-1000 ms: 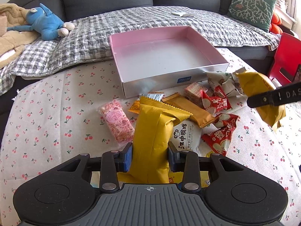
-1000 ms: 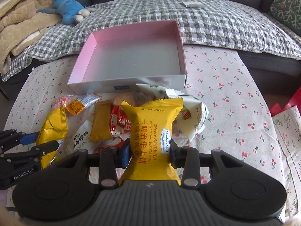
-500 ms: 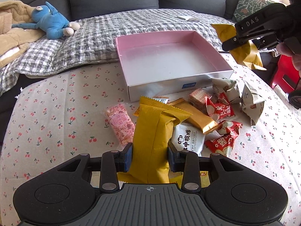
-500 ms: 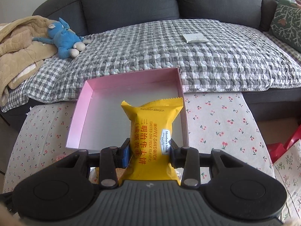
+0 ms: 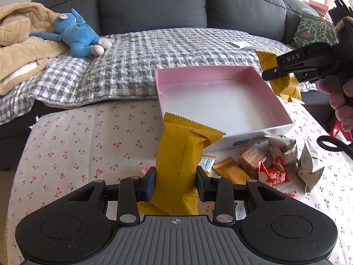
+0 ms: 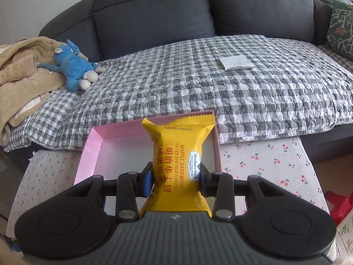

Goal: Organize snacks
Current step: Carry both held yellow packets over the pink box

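My left gripper point(image 5: 175, 182) is shut on a yellow waffle packet point(image 5: 179, 154), held upright above the table in front of the pink box point(image 5: 260, 86). My right gripper point(image 6: 175, 176) is shut on a second yellow waffle sandwich packet point(image 6: 176, 145), held over the right half of the pink box point(image 6: 92, 145). In the left wrist view the right gripper point(image 5: 270, 74) hangs over the box's far right corner with its yellow packet point(image 5: 283, 84). The box looks empty inside.
Several loose snacks point(image 5: 264, 165) lie on the cherry-print tablecloth point(image 5: 77, 154) in front of the box: red, orange and white packets. Behind the table stands a grey sofa with a checked quilt point(image 6: 198, 72), a blue plush toy point(image 5: 77, 35), a tan blanket point(image 6: 19, 70) and a green cushion point(image 5: 313, 28).
The right gripper carried its yellow packet from the snack pile up and over the pink box. The left gripper lifted its packet a little and moved toward the box.
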`<state>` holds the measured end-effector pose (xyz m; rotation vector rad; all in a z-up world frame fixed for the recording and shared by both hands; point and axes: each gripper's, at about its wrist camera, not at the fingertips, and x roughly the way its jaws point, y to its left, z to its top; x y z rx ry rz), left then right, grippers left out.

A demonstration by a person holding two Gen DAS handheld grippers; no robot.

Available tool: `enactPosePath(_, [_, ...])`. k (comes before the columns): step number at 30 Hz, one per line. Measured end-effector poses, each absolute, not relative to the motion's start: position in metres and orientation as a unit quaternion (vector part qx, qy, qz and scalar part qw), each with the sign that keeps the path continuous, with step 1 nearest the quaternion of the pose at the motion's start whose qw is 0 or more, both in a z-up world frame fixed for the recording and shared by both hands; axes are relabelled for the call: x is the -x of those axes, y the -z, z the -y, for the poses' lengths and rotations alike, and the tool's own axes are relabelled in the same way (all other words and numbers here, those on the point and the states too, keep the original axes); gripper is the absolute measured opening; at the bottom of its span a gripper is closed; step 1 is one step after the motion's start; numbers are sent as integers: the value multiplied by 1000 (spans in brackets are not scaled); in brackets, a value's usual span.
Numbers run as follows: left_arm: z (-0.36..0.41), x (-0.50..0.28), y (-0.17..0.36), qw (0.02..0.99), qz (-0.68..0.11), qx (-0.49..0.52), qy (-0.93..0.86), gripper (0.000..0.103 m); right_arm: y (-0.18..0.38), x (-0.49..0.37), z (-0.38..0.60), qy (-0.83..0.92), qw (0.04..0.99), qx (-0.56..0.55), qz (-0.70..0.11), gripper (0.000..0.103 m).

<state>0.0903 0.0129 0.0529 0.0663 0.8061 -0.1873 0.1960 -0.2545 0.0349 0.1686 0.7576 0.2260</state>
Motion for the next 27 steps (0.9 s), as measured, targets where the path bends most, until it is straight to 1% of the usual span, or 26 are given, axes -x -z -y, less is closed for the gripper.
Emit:
enactPosePath(13, [12, -162, -65, 924, -373, -38, 81, 34, -14, -228, 268, -131, 916, -107, -365, 36])
enactPosePath(18, [31, -195, -61, 923, -372, -46, 81, 34, -7, -235, 270, -134, 913, -112, -369, 38])
enactPosePath(23, [45, -227, -52, 921, -380, -29, 87, 34, -6, -237, 274, -136, 914, -119, -364, 40])
enactPosePath(27, [55, -247, -46, 921, -380, -28, 80, 34, -8, -237, 280, -137, 913, -128, -362, 45])
